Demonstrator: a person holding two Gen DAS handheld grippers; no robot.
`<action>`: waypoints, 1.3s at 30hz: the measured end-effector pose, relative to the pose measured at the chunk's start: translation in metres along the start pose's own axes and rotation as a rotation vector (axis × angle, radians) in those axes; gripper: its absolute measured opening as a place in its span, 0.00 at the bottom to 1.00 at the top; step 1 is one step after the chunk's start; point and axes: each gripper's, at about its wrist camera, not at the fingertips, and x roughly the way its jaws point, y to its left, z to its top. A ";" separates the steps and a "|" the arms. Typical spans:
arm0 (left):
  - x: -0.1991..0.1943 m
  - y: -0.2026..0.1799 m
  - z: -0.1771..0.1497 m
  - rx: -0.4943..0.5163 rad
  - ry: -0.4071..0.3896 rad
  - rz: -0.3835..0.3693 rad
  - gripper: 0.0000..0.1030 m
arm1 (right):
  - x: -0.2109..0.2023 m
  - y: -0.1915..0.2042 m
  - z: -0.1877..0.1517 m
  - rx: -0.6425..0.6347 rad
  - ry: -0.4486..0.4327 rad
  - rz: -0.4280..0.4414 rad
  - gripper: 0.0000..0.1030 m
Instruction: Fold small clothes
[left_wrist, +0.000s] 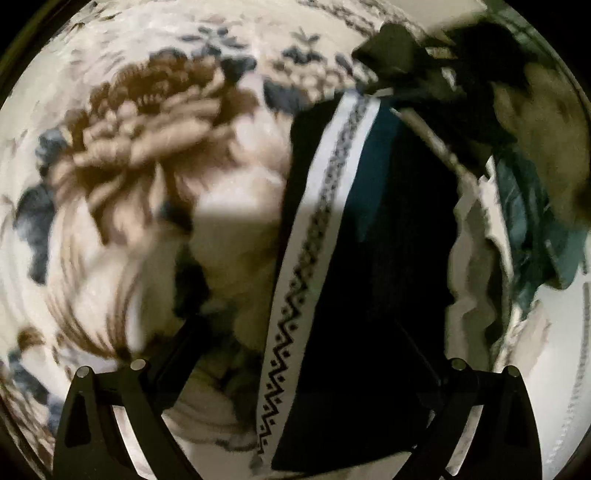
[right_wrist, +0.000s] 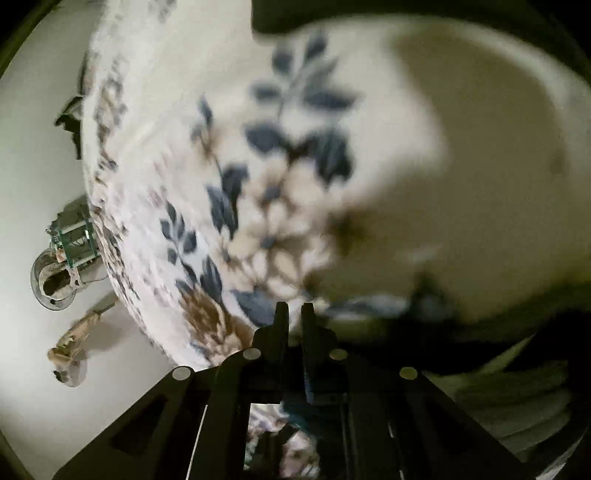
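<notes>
Floral bedding (left_wrist: 140, 155), cream with brown blooms and blue leaves, fills both views; it looks like a bed rather than a table, and the motion blur is heavy.

Nearest in the left wrist view, the left gripper (left_wrist: 295, 398) has its two fingers spread wide, one at each lower corner, and a dark garment (left_wrist: 369, 277) with a white zigzag-patterned band (left_wrist: 295, 332) runs up between them. Whether either finger actually pinches the cloth cannot be told; the fabric seems only to pass through the gap. Farther up, the band reaches the right gripper (left_wrist: 391, 48), seen as a dark shape at the garment's far end, apparently carrying that end.

In the right wrist view the right gripper (right_wrist: 291, 317) shows its fingers nearly together with only a thin slit between; what lies in the slit is hidden, though dark cloth trails just beside and below.

The step seems to be lifting one end over to make a fold. To do it well, I would keep the band taut and straight, bring the edge squarely over the lower part, and lower it slowly so the cloth does not bunch against the rumpled pale fabric (left_wrist: 476, 258) beside it.
</notes>
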 end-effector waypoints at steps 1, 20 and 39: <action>-0.008 0.001 0.010 -0.012 -0.020 -0.006 0.96 | -0.020 -0.003 -0.004 -0.027 -0.033 0.024 0.21; 0.055 -0.033 0.111 -0.041 0.038 -0.123 0.27 | -0.098 -0.249 -0.129 0.165 -0.293 0.220 0.06; 0.051 0.006 0.072 -0.132 0.169 -0.301 0.78 | -0.060 -0.289 -0.135 0.137 -0.143 0.368 0.89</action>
